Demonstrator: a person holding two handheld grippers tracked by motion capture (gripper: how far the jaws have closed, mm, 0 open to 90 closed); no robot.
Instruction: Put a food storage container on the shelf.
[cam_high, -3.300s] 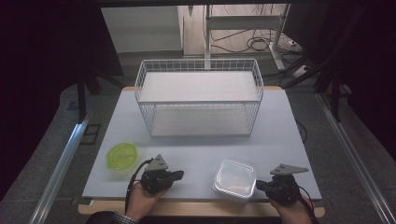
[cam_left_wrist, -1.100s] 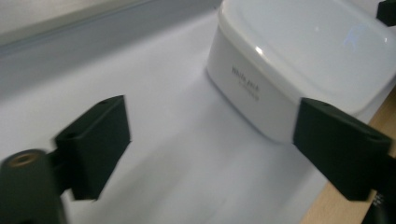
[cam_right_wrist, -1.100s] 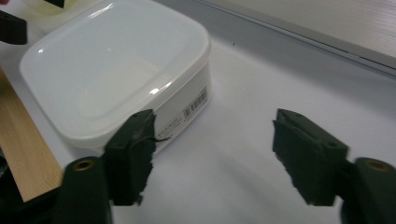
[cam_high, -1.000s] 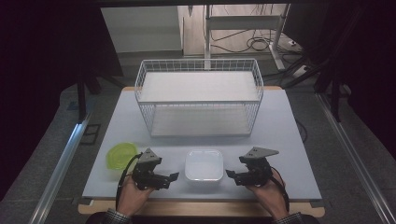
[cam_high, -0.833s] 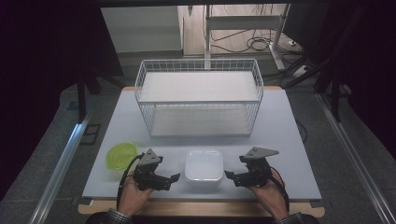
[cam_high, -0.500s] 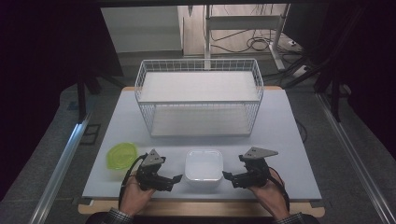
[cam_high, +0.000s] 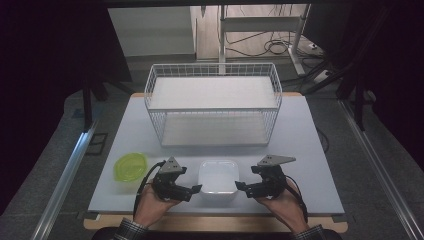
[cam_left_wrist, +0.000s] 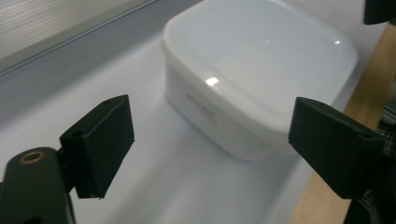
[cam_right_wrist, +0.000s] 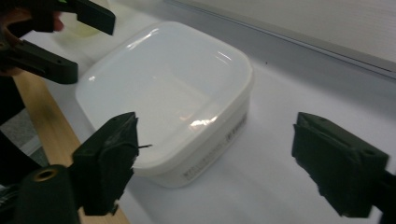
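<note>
Container: white, square, rounded corners, upside down, near the bench front edge. Left gripper and right gripper flank it, jaws wide apart though just been closing, the container's corner partly between them, untouched.

We find the container resting on the surface near its front edge, midway between the two tools. The left tool sits just left of it, the right tool just right, both pointing inward at its sides. Left of the left tool lies the lid. Behind both tools, well apart, stands the wire basket.
</note>
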